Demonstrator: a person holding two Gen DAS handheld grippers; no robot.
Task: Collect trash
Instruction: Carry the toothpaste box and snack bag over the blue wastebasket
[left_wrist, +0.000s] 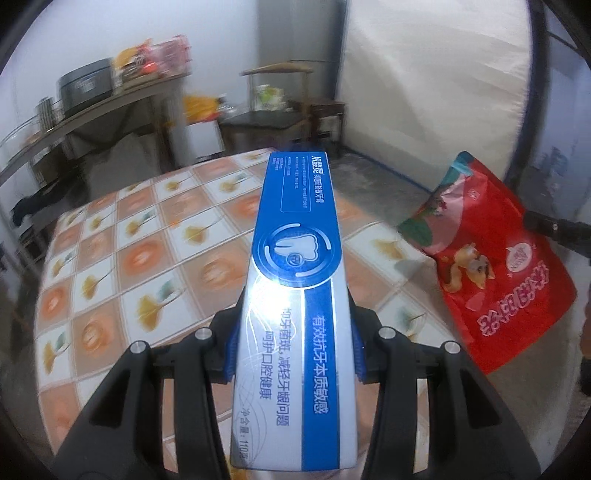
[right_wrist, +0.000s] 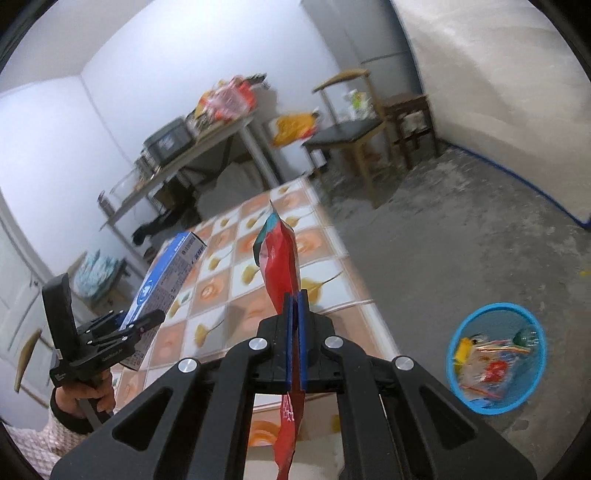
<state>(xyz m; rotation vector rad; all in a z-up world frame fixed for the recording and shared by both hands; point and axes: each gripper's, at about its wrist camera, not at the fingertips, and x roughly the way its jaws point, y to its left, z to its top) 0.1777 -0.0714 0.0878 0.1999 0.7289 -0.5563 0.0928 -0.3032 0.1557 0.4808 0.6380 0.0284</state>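
My left gripper (left_wrist: 293, 347) is shut on a long blue and silver toothpaste box (left_wrist: 295, 266) and holds it above the tiled table (left_wrist: 129, 266). In the right wrist view the same gripper (right_wrist: 138, 323) and box (right_wrist: 166, 269) show at the left. My right gripper (right_wrist: 294, 332) is shut on a red snack bag (right_wrist: 282, 258), held edge-on above the table's right side; the bag also shows at the right of the left wrist view (left_wrist: 495, 266). A blue trash basket (right_wrist: 495, 354) with several wrappers inside stands on the floor at the right.
The table (right_wrist: 258, 306) has an orange and white tile pattern. Behind it stand a metal shelf table (right_wrist: 192, 162) with a pot and bags, a wooden chair (right_wrist: 351, 136) and a stool (right_wrist: 410, 122). A white mattress (right_wrist: 498, 92) leans on the right wall. The floor is bare concrete.
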